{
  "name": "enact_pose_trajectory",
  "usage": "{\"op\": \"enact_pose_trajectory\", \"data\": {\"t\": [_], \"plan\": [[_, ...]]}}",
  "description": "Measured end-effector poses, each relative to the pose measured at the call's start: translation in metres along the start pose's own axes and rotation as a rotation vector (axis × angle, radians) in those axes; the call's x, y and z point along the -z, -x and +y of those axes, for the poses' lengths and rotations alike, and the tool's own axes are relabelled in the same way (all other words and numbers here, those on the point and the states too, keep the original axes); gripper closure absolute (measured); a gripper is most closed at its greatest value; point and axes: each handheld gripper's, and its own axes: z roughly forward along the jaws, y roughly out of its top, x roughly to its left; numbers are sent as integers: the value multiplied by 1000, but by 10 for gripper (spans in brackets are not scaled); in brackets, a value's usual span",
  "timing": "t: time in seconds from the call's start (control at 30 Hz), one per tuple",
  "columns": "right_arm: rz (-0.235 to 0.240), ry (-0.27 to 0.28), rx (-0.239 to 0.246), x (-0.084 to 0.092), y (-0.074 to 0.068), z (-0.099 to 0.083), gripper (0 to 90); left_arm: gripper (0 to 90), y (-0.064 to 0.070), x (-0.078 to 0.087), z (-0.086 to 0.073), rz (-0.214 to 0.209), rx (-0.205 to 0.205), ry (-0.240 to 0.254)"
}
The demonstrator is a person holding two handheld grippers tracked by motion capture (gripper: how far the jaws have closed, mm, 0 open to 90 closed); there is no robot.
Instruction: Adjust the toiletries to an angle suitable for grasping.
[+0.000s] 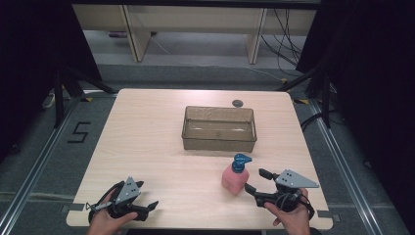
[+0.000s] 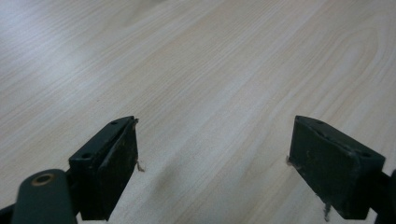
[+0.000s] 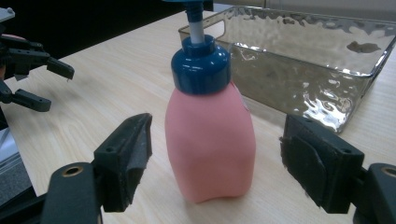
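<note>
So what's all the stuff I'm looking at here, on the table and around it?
table: one, pale wood, centre of the room
pump bottle: one, pink with blue pump top, upright near the table's front right, between the open right jaws but untouched
tray: one, clear smoky plastic, empty, beyond the bottle
small disc: one, dark, at the table's far edge behind the tray
cables: several, dark, on the floor at the back right
left gripper: one, black, open, front left over bare table
right gripper: one, black, open, just right of the bottle
hands: two, holding the grippers
</note>
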Motion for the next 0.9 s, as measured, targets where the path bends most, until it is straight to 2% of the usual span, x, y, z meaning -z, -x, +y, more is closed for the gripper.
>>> {"op": "enact_pose_trajectory", "data": {"t": [0.07, 0.1, 0.17, 0.2, 0.23, 0.27, 0.5, 0.53, 0.57, 0.6, 0.67, 0.7, 0.73, 0.77, 0.8, 0.83, 0.87, 0.9], "plan": [[3, 5, 2, -1, -1, 1, 264, 152, 0, 0, 0, 0, 1, -1], [8, 6, -15, -2, -2, 1, 266, 152, 0, 0, 0, 0, 2, 0], [-9, 6, 19, -3, -1, 2, 268, 152, -1, 0, 0, -2, -10, 0], [-3, 14, 33, -5, 0, 2, 270, 152, -1, 0, 0, -2, -11, 0], [4, 10, 9, -5, -2, 2, 272, 152, -1, 0, 0, -1, -9, -2], [1, 12, 18, -5, -2, 2, 273, 152, 1, 0, 0, 2, 8, 2], [8, 14, 15, -9, -3, 6, 279, 152, 1, 0, 0, 2, 6, 1], [1, -5, 0, -8, -5, 6, 281, 152, 0, 0, 0, 1, 2, 0], [1, 9, 33, -9, -2, 7, 282, 152, 0, 0, 0, 2, 6, 1], [-1, 13, 42, -10, -2, 7, 283, 152, 1, 0, 0, 2, 8, 2], [0, 2, 11, -11, -4, 7, 284, 152, -1, -1, 0, -1, -10, 12], [3, 16, 41, -12, -2, 8, 284, 152, -1, -1, 0, -3, -12, 10], [0, 19, 47, -13, -2, 8, 285, 152, -1, -1, 0, -3, -11, 11], [9, 20, 29, -14, -3, 9, 285, 152, 0, -2, 0, 1, -1, 12], [2, 18, 35, -14, -3, 9, 286, 152, -1, -1, 0, 2, -10, 7], [9, 22, 34, -15, -3, 9, 286, 152, -1, -2, 0, 4, -1, 11], [11, 23, 14, -15, -4, 10, 286, 152, -2, -2, 0, 5, -7, 10], [7, 25, 39, -15, -2, 11, 286, 152, -2, -2, 0, 6, -7, 10]]}}
